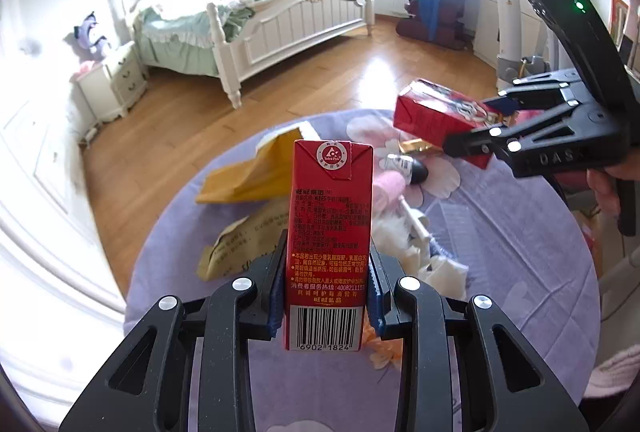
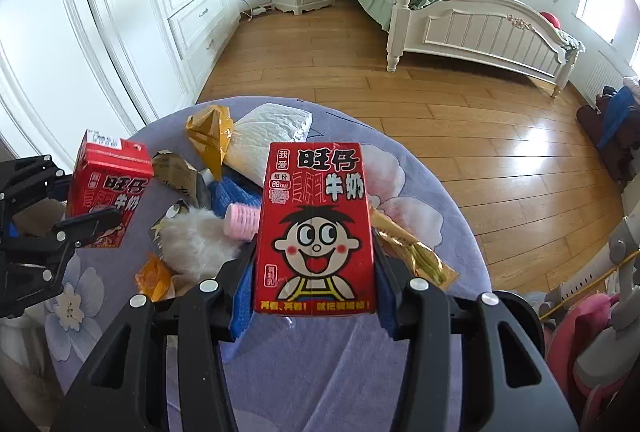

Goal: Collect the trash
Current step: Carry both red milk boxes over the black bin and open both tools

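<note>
My left gripper [image 1: 327, 256] is shut on a red milk carton [image 1: 330, 216], held upright with its barcode side toward the camera, above the table. The right wrist view shows this gripper [image 2: 78, 202] and its carton [image 2: 106, 188] at the left. My right gripper [image 2: 316, 260] is shut on a second red milk carton [image 2: 316, 228], cartoon face toward the camera. The left wrist view shows that pair at the right: gripper [image 1: 474, 124], carton [image 1: 432, 112]. Both cartons hang over the round table's lilac flowered cloth [image 2: 320, 372].
Loose trash lies on the cloth: a yellow envelope [image 1: 248, 172], a beige wrapper [image 1: 244, 240], a white padded mailer [image 2: 272, 136], a pink roller [image 2: 240, 224], white fluff [image 2: 196, 244], a gold wrapper [image 2: 416, 256]. Wooden floor [image 2: 440, 120], a bed [image 2: 480, 28] and wardrobe doors [image 2: 100, 32] lie beyond.
</note>
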The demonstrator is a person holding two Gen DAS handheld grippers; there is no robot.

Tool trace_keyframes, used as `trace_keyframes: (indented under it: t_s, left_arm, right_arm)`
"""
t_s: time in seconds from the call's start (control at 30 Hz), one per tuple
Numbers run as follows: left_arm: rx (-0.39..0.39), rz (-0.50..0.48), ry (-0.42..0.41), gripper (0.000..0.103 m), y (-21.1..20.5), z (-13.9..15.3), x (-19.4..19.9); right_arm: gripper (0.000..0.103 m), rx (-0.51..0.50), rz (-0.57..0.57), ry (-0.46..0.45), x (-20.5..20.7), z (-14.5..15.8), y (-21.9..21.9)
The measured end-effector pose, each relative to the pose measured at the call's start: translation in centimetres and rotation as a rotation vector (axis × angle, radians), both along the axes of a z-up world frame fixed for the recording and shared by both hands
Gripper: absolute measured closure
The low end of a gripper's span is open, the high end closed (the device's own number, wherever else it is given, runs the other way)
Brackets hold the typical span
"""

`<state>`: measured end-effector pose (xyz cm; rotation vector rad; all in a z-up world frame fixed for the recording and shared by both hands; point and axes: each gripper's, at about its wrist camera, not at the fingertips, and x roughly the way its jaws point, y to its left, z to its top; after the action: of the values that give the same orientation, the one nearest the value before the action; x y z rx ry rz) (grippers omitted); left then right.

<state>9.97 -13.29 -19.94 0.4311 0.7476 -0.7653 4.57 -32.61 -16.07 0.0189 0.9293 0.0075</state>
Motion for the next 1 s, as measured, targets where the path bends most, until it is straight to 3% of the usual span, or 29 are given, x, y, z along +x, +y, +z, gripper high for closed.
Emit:
trace_keyframes:
  t_s: [0.43, 1.0]
  left_arm:
    - [0.005, -0.032, -0.057, 0.071, -5.0, 1.6, -3.1]
    - [-0.022, -0.182, -0.053, 0.071, -17.1, 2.0, -8.0]
  right_arm:
    - [0.056, -0.033, -0.049, -0.019, -4.0, 0.3, -2.4]
    - [0.055, -0.066, -0.199, -0.023, -10.0, -0.7, -10.6]
